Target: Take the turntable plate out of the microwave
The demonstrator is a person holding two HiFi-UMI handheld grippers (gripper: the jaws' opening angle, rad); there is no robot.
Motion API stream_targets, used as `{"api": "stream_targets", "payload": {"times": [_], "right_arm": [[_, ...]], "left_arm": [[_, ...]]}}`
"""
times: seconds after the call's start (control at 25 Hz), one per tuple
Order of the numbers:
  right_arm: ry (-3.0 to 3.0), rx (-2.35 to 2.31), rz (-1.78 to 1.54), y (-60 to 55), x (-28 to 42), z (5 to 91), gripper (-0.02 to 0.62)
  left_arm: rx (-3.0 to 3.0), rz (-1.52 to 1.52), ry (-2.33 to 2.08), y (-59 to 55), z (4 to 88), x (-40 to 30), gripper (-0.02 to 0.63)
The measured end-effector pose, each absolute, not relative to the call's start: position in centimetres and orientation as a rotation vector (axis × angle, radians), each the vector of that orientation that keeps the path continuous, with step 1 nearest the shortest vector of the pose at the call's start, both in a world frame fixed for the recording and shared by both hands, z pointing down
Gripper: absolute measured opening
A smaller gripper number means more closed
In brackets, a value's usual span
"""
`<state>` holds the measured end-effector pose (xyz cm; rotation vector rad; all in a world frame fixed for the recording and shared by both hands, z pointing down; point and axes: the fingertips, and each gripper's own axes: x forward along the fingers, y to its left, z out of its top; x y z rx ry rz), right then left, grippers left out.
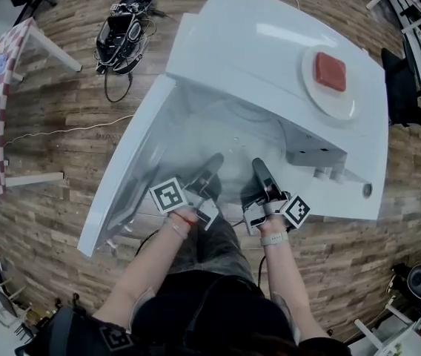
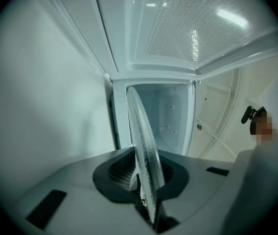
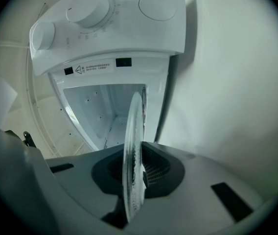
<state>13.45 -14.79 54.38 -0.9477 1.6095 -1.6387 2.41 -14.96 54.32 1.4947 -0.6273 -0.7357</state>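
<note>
Glass is sitting between both pairs of jaws: the left gripper is clamping down on one side of the clear turntable plate, whose rim is running edge-on through its dark pads, and the right gripper is pinching the opposite side of the same plate in the same way. Both tools are reaching through the front opening of the white microwave, with the door hanging wide open on the left and the control dials showing above the cavity in the right gripper view. The plate is lying at the mouth of the cavity; the head view is barely showing it, so I cannot tell whether it is off its seat. Judgement: door opening and two-sided grip look done; drawing the plate clear of the cavity and setting it down are left. On the microwave top a small white dish is carrying a red block.
</note>
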Motion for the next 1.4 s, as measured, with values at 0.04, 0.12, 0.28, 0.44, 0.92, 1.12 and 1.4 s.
{"api": "stream_targets", "payload": {"times": [0.04, 0.12, 0.28, 0.44, 0.92, 1.12, 1.4], "right_arm": [[1.612, -0.945, -1.64, -14.6, 13.4, 54.3, 0.038], [1.612, -0.945, -1.638, -14.2, 13.2, 54.2, 0.038], [1.606, -0.953, -1.623, -13.3, 12.9, 53.8, 0.038], [1.588, -0.957, -1.611, -12.1, 12.4, 53.4, 0.038], [1.563, -0.995, -1.57, -7.4, 11.4, 52.5, 0.038], [1.551, -1.001, -1.558, -5.1, 10.7, 52.2, 0.038], [1.541, -1.008, -1.542, -2.3, 10.3, 51.9, 0.038]], "left_arm": [[1.491, -0.736, -0.628, -14.8, 54.3, 2.4, 0.035], [1.49, -0.734, -0.625, -14.4, 54.1, 2.2, 0.035], [1.508, -0.715, -0.608, -13.7, 53.7, 1.8, 0.035], [1.525, -0.701, -0.586, -12.9, 53.2, 1.5, 0.036], [1.544, -0.662, -0.527, -8.8, 52.2, 0.5, 0.036], [1.547, -0.649, -0.504, -6.8, 51.7, -0.1, 0.035], [1.547, -0.647, -0.476, -4.3, 51.2, -0.5, 0.035]]}}
